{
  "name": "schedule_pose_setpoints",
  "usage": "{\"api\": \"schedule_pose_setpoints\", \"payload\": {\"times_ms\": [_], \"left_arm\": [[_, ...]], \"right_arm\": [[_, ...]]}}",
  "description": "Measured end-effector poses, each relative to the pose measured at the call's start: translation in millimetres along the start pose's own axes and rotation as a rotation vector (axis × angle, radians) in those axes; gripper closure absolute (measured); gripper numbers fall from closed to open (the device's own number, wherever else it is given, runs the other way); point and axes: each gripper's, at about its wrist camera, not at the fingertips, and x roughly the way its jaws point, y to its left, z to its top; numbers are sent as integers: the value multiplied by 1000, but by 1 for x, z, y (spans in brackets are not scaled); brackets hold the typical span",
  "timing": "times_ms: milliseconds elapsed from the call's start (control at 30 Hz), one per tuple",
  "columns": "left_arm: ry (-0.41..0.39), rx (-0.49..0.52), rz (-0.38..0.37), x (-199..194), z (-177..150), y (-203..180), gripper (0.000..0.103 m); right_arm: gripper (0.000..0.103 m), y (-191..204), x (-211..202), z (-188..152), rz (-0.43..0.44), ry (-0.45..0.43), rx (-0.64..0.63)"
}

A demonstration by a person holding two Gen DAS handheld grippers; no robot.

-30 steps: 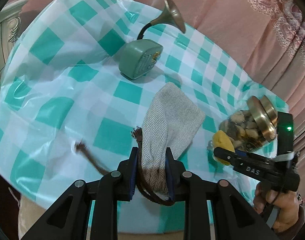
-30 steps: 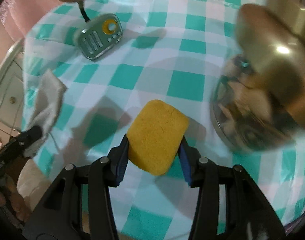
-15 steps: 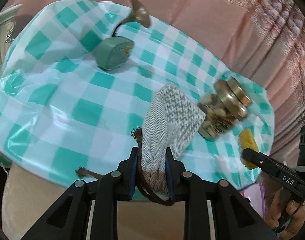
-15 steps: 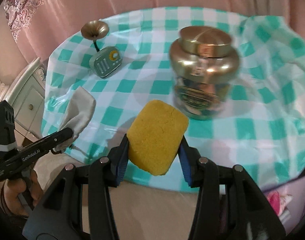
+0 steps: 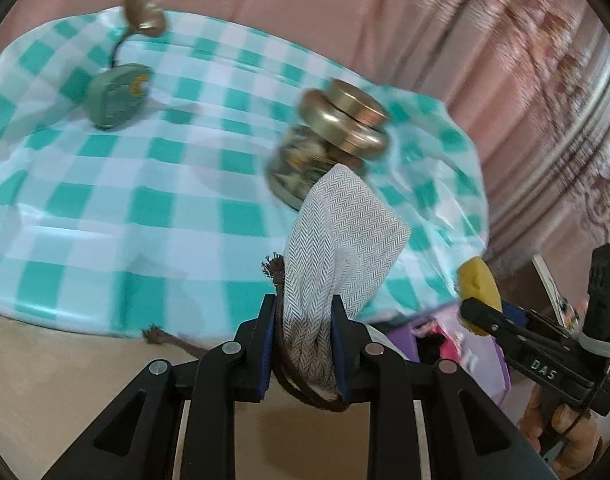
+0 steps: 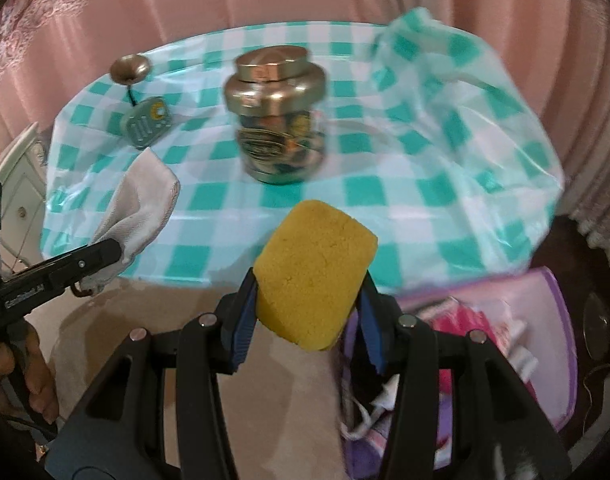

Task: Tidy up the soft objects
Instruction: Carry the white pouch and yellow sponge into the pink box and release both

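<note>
Both soft items are picked, neither is stowed. Left gripper (image 5: 303,344) is clamped on the gathered neck of the herringbone drawstring pouch (image 5: 341,236), its brown cord (image 5: 165,338) trailing below; pouch is off the table, over the beige floor at the table's front edge. Right gripper (image 6: 305,320) is pinched on the yellow sponge (image 6: 313,276), also off the table, with the purple bin (image 6: 541,320) just to its right and lower, already holding pink and white stuff. Judgement: that bin is the likely drop point, so the pick phase is done and transport is underway; release of both items is left. Farther back on the checked tablecloth (image 6: 385,192) only hard things show: the gold-lidded jar (image 6: 279,116) and the green radio (image 6: 147,122) with its brass horn (image 6: 129,69). No other soft items visible on the table.
</note>
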Motion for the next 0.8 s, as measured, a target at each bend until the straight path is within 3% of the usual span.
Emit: {"api": "schedule_pose_setpoints", "payload": {"times_ms": [533,733,800], "left_arm": [[164,209,-226,31,-53,-123,77],[228,226,-280,52,-70,-162,77],[237,232,-295,57,-73,-171,72]], "right_arm": [[49,-94,-59,-70,-245,-44,149],[46,-128,-78,-87,-310,-71,191],[45,-135,-82,-92,-316,-81,202]]}}
